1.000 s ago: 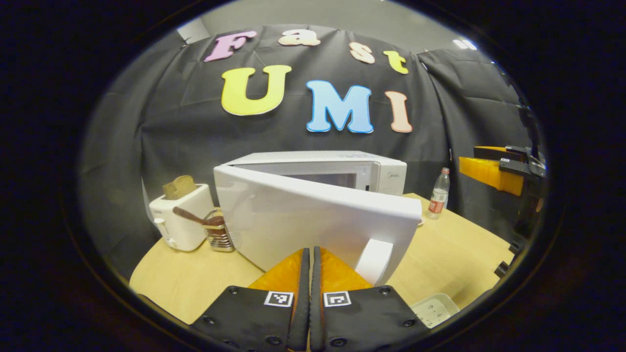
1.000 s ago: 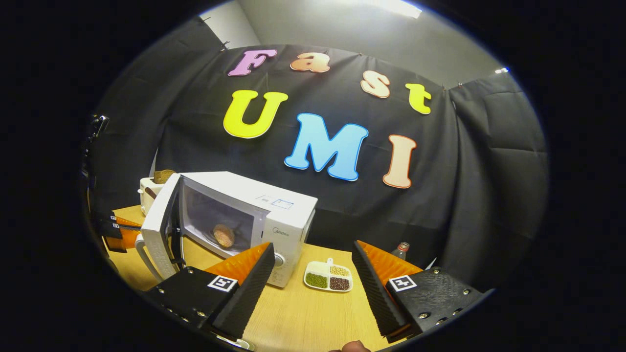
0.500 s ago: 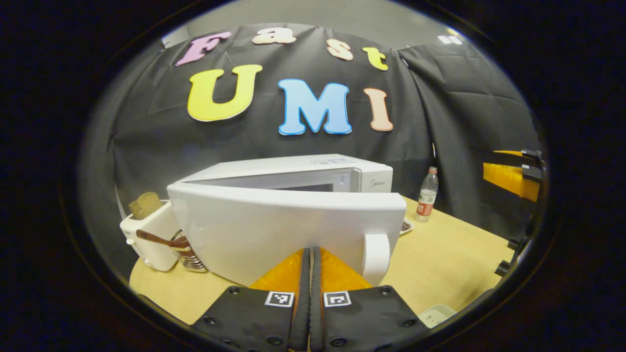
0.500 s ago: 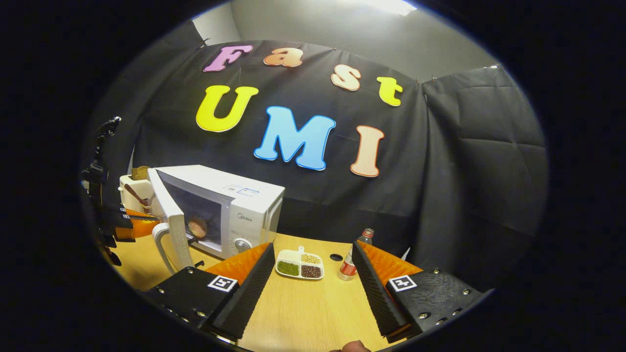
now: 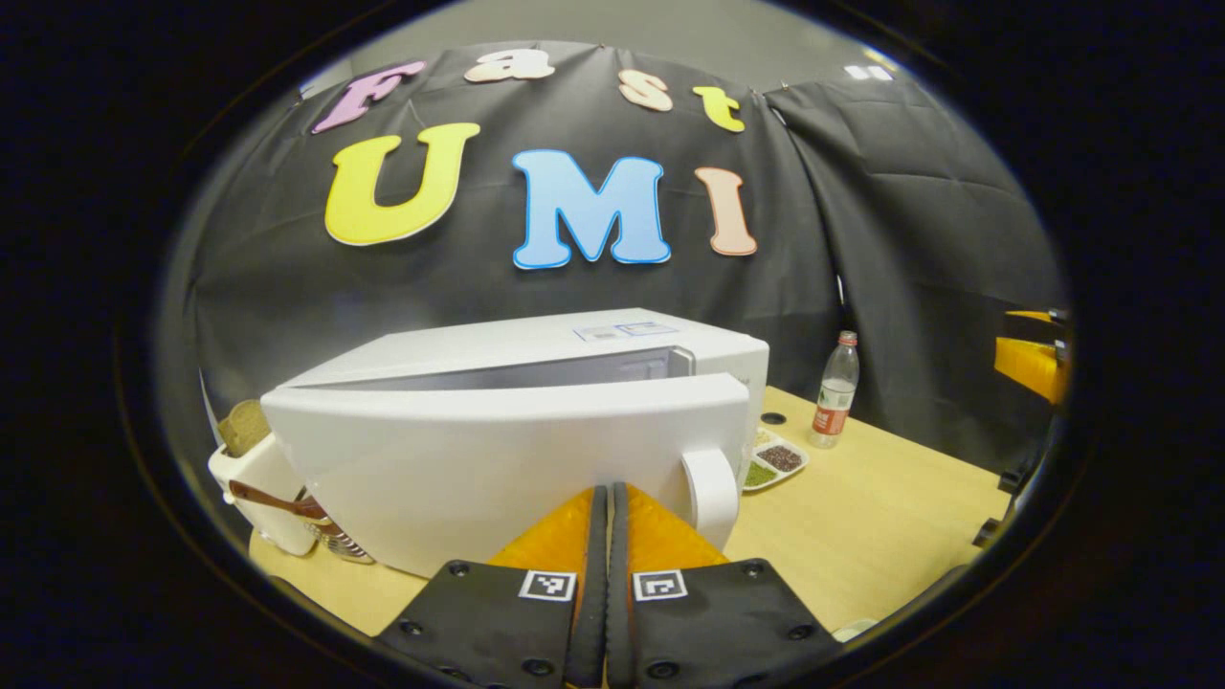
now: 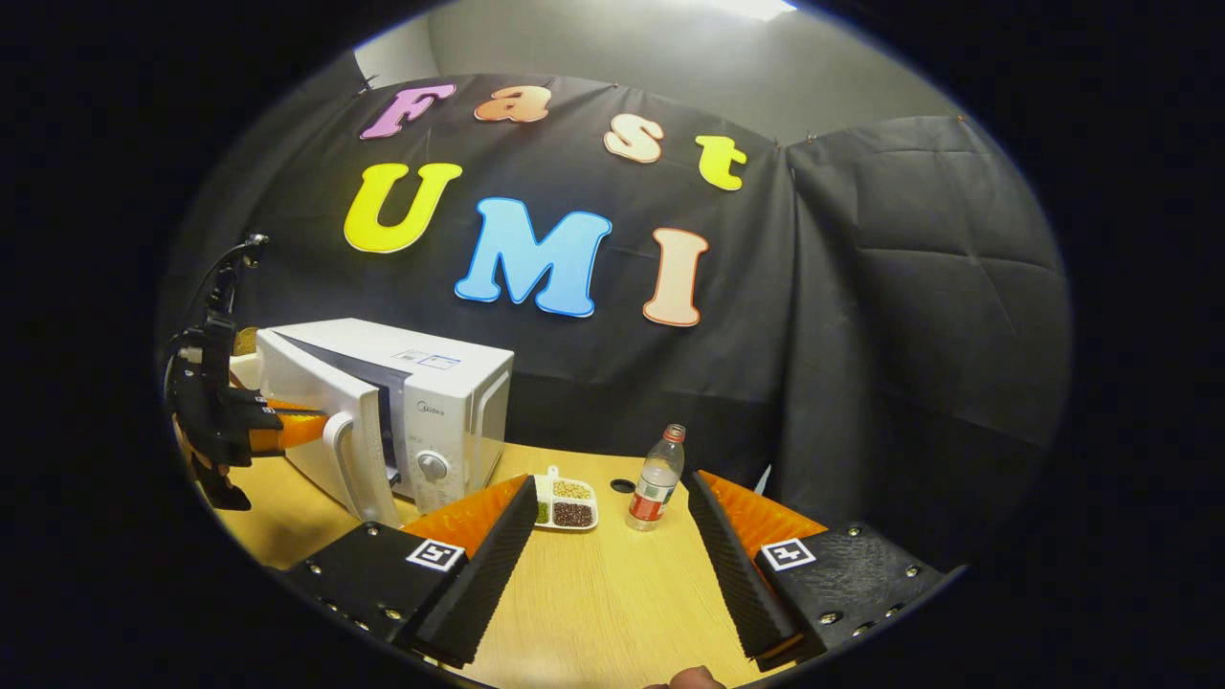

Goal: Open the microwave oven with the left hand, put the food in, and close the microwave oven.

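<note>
Swung further toward the oven since a second ago, the door (image 5: 507, 459) is now only narrowly ajar, with a thin dark gap left along its top edge, and the food that was seen inside earlier is now hidden behind it. In the left gripper view, the left gripper (image 5: 605, 502) is seen with its fingers pressed together, nothing between them, their tips set against the door's outer face just beside the handle (image 5: 713, 483). In the right gripper view the same gripper (image 6: 311, 426) is seen from the side, its tips laid on the door (image 6: 321, 421) near the handle (image 6: 346, 469); whether real contact is made cannot be told from that far off. The microwave (image 6: 435, 402) is stood on the table (image 6: 603, 593), its dial facing the right gripper's camera. The right gripper (image 6: 612, 522) is held spread wide and empty above the table, well apart from the oven. Between its fingers, farther back, a divided dish (image 6: 567, 502) of beans and a bottle (image 6: 653, 478) are seen, the bottle upright just beside the dish. From the left gripper view, the dish (image 5: 775, 461) is glimpsed past the door's edge and the bottle (image 5: 835, 402) behind it. At the oven's far side a toaster (image 5: 251, 469) with bread in it is partly hidden by the door, and a wire holder (image 5: 330, 536) with a brown utensil is set just beside it.
</note>
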`<action>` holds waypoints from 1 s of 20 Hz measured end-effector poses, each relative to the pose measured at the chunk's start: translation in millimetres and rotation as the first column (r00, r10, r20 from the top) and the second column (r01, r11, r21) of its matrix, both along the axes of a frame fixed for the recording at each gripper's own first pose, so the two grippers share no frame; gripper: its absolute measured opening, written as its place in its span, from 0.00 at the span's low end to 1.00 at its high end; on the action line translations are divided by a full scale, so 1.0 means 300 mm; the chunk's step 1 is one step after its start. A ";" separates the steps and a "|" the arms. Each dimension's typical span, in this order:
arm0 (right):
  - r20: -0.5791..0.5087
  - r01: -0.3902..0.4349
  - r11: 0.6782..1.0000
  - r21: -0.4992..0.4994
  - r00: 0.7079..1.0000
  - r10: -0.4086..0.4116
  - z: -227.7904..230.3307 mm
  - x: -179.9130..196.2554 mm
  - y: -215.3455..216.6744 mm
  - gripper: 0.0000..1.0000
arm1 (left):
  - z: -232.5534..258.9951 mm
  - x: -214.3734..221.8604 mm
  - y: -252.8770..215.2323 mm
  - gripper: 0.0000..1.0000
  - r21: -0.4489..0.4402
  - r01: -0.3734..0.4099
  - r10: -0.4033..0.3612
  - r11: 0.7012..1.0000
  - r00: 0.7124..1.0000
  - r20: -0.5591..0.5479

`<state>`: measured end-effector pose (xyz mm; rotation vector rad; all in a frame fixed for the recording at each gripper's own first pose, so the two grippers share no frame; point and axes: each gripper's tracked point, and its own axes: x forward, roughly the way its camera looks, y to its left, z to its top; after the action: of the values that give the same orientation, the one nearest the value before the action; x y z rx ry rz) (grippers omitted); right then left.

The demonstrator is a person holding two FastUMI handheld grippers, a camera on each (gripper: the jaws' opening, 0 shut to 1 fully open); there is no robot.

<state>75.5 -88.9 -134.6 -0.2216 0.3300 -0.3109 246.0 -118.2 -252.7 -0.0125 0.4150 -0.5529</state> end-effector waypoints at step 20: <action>0.002 0.041 0.999 -0.008 0.999 -0.041 0.019 -0.041 -0.092 0.97 | -0.034 0.173 -0.044 0.08 -0.037 -0.112 0.111 0.993 0.994 -0.023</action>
<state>63.1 -116.6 -128.9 -0.2223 0.3314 -0.3528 298.0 -131.3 -262.9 -0.0779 0.4212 -0.4509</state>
